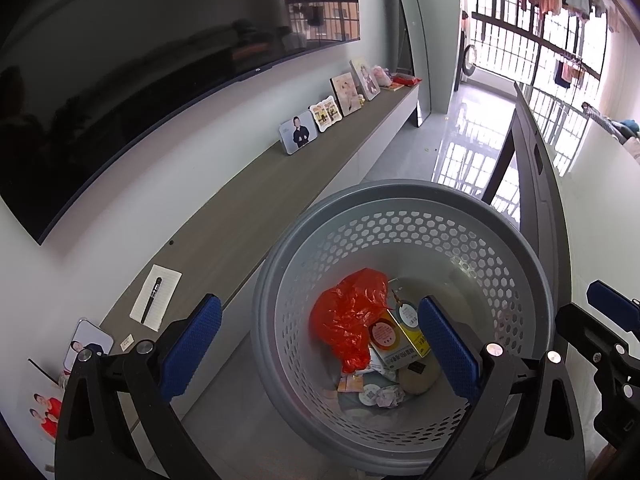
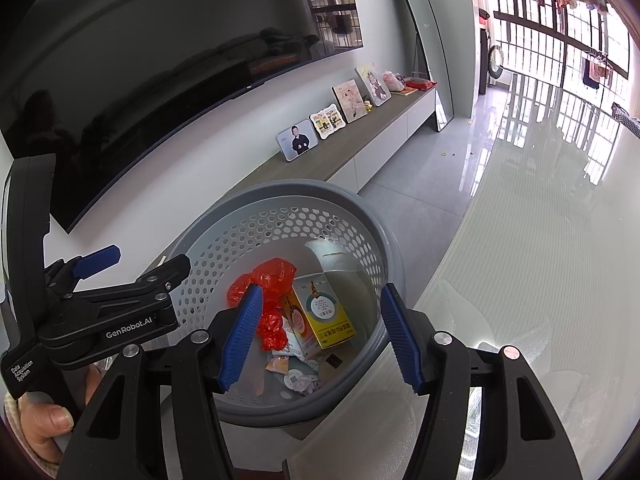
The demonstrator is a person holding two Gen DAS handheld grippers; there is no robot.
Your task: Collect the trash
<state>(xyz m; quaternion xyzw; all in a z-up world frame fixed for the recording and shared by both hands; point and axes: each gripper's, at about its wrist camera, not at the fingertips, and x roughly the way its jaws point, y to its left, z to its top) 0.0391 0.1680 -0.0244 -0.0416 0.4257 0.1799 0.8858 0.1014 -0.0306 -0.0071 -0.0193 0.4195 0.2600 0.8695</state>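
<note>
A dark television (image 1: 120, 92) fills the upper left; a grey perforated basket (image 1: 404, 208) sits lower centre, holding a red plastic bag (image 1: 348, 320), a yellow box (image 2: 326, 312) and crumpled paper (image 1: 386, 396); left tongs (image 1: 320, 344) and right tongs (image 2: 320, 336), both spread and empty, hang above it.

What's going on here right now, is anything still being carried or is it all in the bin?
A person holds both tools over a round grey perforated plastic basket. The left tool and right tool are both open and empty. Inside the basket lie a crumpled red plastic bag, a yellow and white cardboard box and small paper scraps. Nothing is being carried.
</note>
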